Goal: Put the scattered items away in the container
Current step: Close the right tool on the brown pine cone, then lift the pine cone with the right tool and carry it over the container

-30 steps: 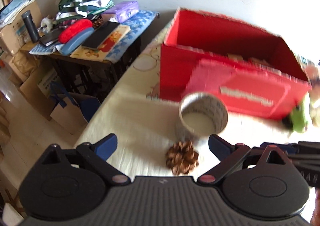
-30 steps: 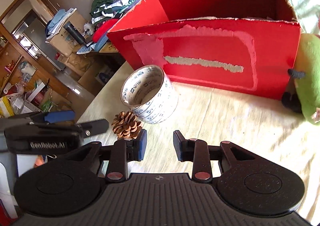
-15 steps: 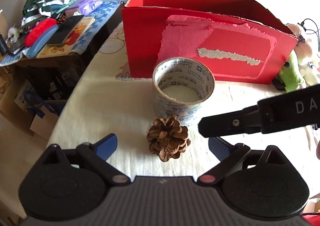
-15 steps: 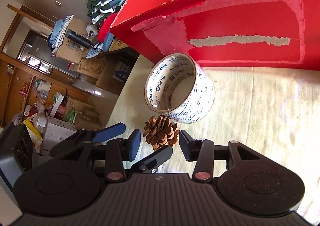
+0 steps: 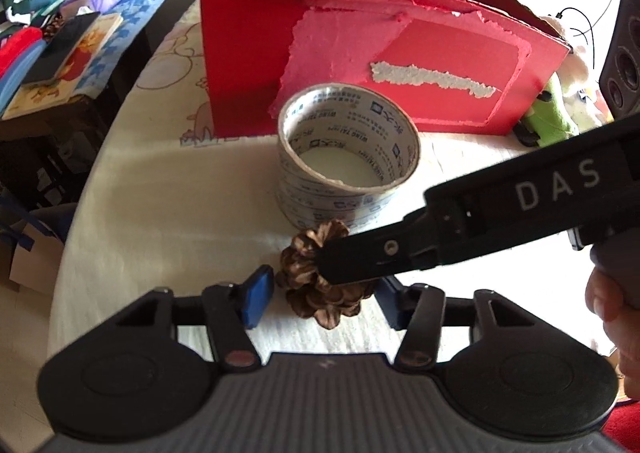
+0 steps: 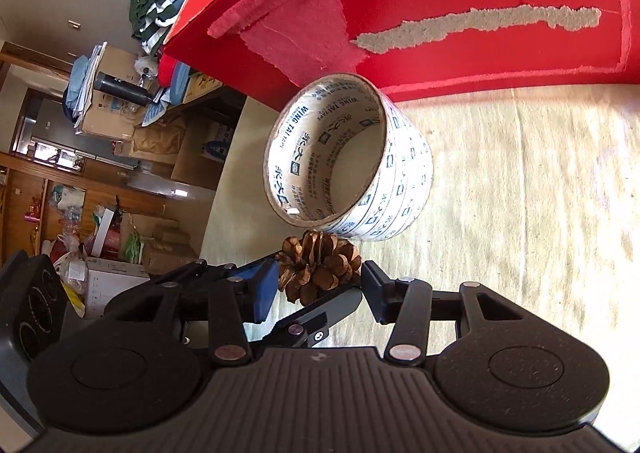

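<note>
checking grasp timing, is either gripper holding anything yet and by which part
Nothing is held yet. The brown pine cone sits on the cloth between the closing left gripper, pads short of its sides. The right gripper, jaws opening, also straddles it without contact.

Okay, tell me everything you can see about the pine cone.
The pine cone is small, brown and dry-looking, its woody scales spread open. It lies on the cream tablecloth right beside the roll of tape, in front of the red box. It sits between the blue fingers of the closing left gripper; contact is unclear. A black finger of the right gripper crosses over it.
</note>
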Demonstrator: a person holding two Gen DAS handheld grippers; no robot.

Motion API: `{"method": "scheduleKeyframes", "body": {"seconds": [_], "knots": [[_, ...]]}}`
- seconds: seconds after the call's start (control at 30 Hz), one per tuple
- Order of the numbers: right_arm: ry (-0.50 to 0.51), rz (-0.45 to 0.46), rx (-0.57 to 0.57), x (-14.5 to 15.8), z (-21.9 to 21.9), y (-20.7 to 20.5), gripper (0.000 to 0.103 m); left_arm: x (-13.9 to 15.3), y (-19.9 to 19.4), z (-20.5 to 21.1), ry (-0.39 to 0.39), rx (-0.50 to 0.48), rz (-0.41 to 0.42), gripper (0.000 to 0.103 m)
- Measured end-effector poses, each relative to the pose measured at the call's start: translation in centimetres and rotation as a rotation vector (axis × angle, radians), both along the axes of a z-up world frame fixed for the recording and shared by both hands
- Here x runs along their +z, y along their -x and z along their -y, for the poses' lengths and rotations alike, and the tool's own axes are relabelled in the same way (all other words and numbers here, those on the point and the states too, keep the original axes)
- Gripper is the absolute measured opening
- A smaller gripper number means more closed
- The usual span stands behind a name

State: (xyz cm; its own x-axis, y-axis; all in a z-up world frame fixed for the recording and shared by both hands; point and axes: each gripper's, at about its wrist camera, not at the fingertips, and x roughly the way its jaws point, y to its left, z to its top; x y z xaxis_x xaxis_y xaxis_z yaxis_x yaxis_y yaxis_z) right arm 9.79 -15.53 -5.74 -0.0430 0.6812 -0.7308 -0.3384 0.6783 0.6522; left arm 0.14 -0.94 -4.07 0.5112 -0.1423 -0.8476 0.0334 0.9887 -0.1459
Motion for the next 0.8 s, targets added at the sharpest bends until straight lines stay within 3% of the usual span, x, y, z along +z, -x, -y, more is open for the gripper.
{"method": "scheduleKeyframes", "body": {"seconds": [0.1,0.17,0.5,0.67,0.8], "knots": [[0.001,-0.018,-0.012,-0.2,0.3,-0.2,0.048,0.1,0.0,0.0,0.000,-0.034,0.003,0.053],[0.006,-0.002,0.001,0.1,0.4,-0.1,0.040,0.1,0.0,-0.1,0.002,-0.051,0.001,0.053],[-0.008,-0.038,0.049,2.2,1.1,-0.1,0.040,1.6,0.7,-0.3,0.035,-0.092,-0.033,0.053],[-0.060,-0.026,0.029,5.5,2.5,-0.8,0.040,4.9,1.0,0.0,0.049,-0.127,-0.012,0.053],[-0.087,0.073,0.002,9.4,2.9,-2.0,0.040,8.5,-0.6,0.4,0.055,-0.179,0.024,0.053]]}}
